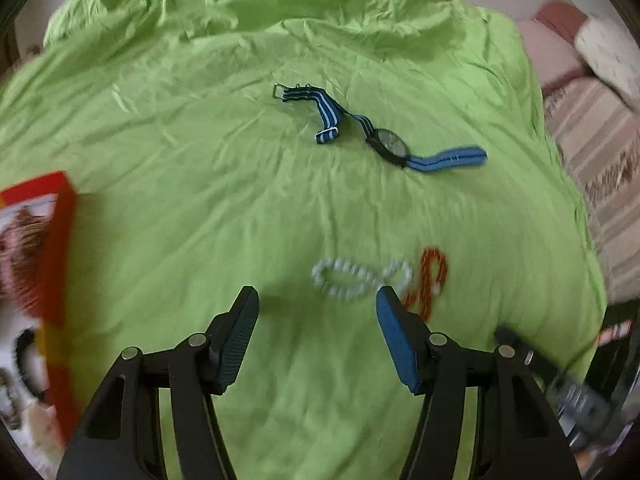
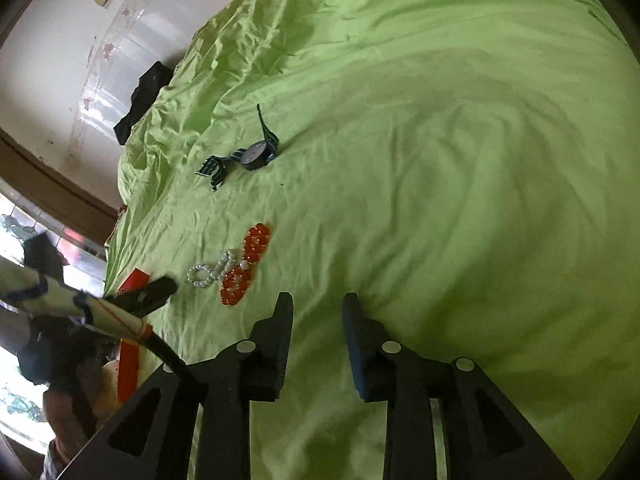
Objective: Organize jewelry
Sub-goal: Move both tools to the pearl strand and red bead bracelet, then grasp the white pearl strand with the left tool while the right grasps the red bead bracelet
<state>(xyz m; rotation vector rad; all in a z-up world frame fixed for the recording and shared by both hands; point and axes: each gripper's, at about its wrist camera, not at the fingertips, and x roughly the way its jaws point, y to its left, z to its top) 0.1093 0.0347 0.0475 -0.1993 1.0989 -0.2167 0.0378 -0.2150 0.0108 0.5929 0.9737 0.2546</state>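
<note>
Lying on the green bed sheet (image 1: 200, 160) are three pieces: a white bead bracelet (image 1: 360, 278), an orange bead bracelet (image 1: 432, 280) and a blue-strapped watch (image 1: 384, 132). Left tongs (image 1: 317, 300) spread wide, pinching nothing, hovering over the sheet. White bead bracelet at roughly 12 to 1 o'clock from the left tongs, just beyond the tips; blurred in the left wrist view, contact with the right pad not determinable. Long axis of the white loop running across the gap, 9 to 3 o'clock, so roughly in line with the closing direction. Orange bead bracelet touching or overlapping the white one at its 3 o'clock end, partly behind the right finger. Watch well beyond, at 12 to 1 o'clock, strap stretched 10 to 4 o'clock.

Right tongs (image 2: 316, 302) parted but narrower, also holding nothing. From there, orange bead bracelet (image 2: 244, 266) and white bead bracelet (image 2: 212, 270) at about 10 o'clock, near; watch (image 2: 256, 154) at 11 o'clock, farther off. A red-edged box (image 1: 56, 248) at the left tongs' 9 o'clock; likely the destination, though not certain.

Judged: left tongs nearer and better aligned to the white bracelet. Short advance toward 12 o'clock needed. Risk: catching the orange beads along with the white.
</note>
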